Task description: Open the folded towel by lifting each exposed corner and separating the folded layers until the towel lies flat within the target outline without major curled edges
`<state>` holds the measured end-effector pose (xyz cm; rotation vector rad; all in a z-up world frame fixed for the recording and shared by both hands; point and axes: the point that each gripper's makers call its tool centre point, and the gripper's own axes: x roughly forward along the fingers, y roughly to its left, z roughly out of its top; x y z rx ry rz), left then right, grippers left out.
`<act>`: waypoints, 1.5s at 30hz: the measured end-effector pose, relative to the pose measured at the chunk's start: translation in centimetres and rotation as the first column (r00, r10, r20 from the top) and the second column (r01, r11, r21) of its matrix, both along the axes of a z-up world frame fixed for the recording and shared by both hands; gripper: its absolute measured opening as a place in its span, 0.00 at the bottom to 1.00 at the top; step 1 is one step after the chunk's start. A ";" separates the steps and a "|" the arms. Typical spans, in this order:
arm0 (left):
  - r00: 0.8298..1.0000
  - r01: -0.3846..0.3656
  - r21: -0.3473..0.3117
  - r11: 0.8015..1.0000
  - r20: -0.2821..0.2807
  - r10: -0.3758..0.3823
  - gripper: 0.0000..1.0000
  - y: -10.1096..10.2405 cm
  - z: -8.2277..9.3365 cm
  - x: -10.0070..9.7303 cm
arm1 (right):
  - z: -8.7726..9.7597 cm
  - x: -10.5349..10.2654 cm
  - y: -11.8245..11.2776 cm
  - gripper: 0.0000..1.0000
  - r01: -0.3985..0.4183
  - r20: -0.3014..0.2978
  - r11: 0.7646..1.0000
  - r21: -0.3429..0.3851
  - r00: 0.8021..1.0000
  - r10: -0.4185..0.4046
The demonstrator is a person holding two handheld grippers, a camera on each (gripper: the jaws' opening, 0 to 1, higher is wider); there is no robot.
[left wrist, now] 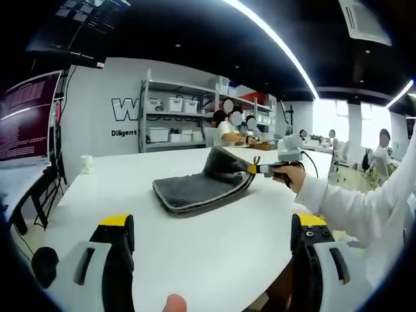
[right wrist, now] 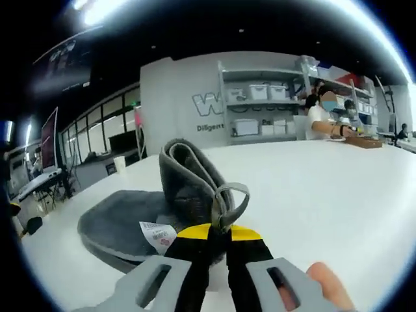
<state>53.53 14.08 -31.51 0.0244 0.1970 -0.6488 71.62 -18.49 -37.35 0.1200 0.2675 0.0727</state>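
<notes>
Item: folded grey towel (left wrist: 195, 188), lying on the white table (left wrist: 214, 253), toward its far middle in the left gripper view. One corner is being held raised above the rest of the stack. No target outline is discernible on the tabletop.

Right gripper (right wrist: 218, 235): jaws are closing fully on the piped edge of the towel (right wrist: 188, 188); yellow tips are pressing together with cloth between them. A white care label (right wrist: 158, 235) is hanging just beside the tips. In the left gripper view this same right gripper (left wrist: 260, 169) is reaching in from the right, pinching the lifted corner.

Left gripper (left wrist: 211, 227): jaws are standing wide apart, holding nothing, hovering well short of the towel.

Risks, as judged:
- The pinch appears to be taking more than one layer; lifting further would likely carry the whole fold instead of separating it.
- The left gripper is not anchoring anything, so the towel is liable to slide across the smooth table.
- A grip this close to the hem could slip off, letting the corner drop back curled.

Pose: the person's right hand (left wrist: 294, 177) is gripping the tool, the white-sleeved forearm extending across the table edge from the right. A fingertip (right wrist: 320, 273) is showing at the tool's handle.
</notes>
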 end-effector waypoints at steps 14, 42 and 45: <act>1.000 0.003 0.029 1.000 -0.019 -0.002 0.99 -0.7 -0.4 0.1 | -2.7 -1.1 -0.9 0.03 0.024 -0.052 0.999 0.048 0.998 -0.022; 0.999 -0.007 0.093 0.996 -0.043 0.011 0.99 -1.7 -0.3 1.5 | 4.5 -8.1 -5.3 0.67 -0.049 0.109 0.996 -0.073 0.992 0.057; 0.999 -0.003 0.094 0.996 -0.052 0.008 0.99 -2.3 -0.3 1.6 | 6.1 -9.9 -5.1 0.76 -0.060 0.149 0.996 -0.063 0.986 0.068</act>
